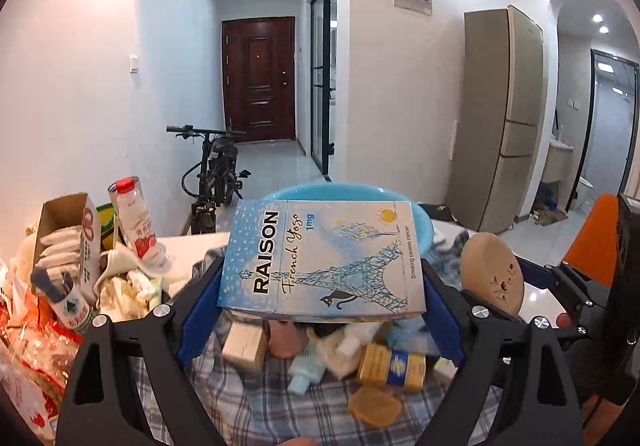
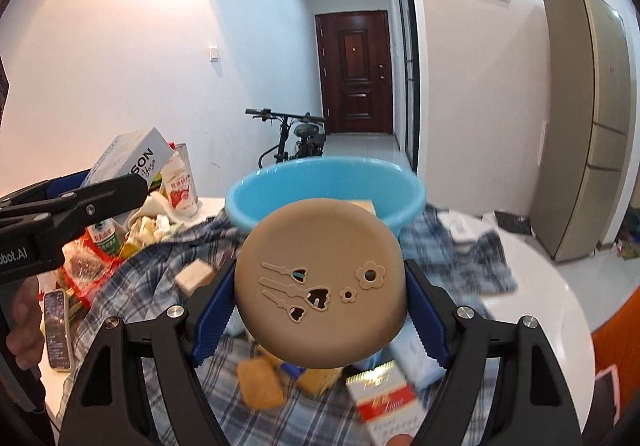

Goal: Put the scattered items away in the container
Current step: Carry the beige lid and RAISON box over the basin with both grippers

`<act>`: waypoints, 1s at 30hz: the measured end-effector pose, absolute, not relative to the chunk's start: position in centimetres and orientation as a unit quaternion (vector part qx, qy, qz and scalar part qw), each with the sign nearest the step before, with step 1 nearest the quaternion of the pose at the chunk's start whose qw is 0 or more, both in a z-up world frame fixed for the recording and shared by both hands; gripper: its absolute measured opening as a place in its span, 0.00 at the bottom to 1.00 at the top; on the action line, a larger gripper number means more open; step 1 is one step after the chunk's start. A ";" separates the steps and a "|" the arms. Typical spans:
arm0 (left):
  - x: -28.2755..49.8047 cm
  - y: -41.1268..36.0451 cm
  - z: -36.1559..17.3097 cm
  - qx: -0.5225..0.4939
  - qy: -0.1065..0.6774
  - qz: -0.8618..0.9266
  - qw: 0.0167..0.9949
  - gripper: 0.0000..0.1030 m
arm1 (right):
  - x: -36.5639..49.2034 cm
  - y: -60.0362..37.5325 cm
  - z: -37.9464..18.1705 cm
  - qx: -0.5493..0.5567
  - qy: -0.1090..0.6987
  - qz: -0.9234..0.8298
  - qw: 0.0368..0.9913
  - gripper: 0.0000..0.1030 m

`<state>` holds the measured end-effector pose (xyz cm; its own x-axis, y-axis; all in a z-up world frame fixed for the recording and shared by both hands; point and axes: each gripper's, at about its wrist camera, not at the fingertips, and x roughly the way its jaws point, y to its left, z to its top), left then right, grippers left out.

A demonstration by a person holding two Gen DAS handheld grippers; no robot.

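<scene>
Left claw: clamps cigarette carton, short of basin.
Right claw: clamps tan disc.
Advice: carry both over basin rim, then release.

The cigarette carton is pale blue, with a blue line-drawn Eiffel Tower, a black cat, a yellow sun and black lettering. The round case is tan with cut-out flower shapes. The basin is sky blue. The cloth beneath is blue-and-white plaid. Both grippers' pads are dark blue on black frames.
</scene>
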<state>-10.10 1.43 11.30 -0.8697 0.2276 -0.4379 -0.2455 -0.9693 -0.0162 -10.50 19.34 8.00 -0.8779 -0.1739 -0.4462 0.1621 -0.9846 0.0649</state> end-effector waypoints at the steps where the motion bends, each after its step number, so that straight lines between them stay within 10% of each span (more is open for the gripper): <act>1: -10.4 1.5 11.5 -0.221 0.020 0.968 0.121 0.85 | -11.0 19.3 8.4 0.228 -0.011 -0.969 0.089 0.79; 30: -23.0 0.3 10.5 -0.240 -0.022 0.966 0.092 0.85 | -27.7 16.7 8.3 0.246 0.031 -0.965 0.086 0.79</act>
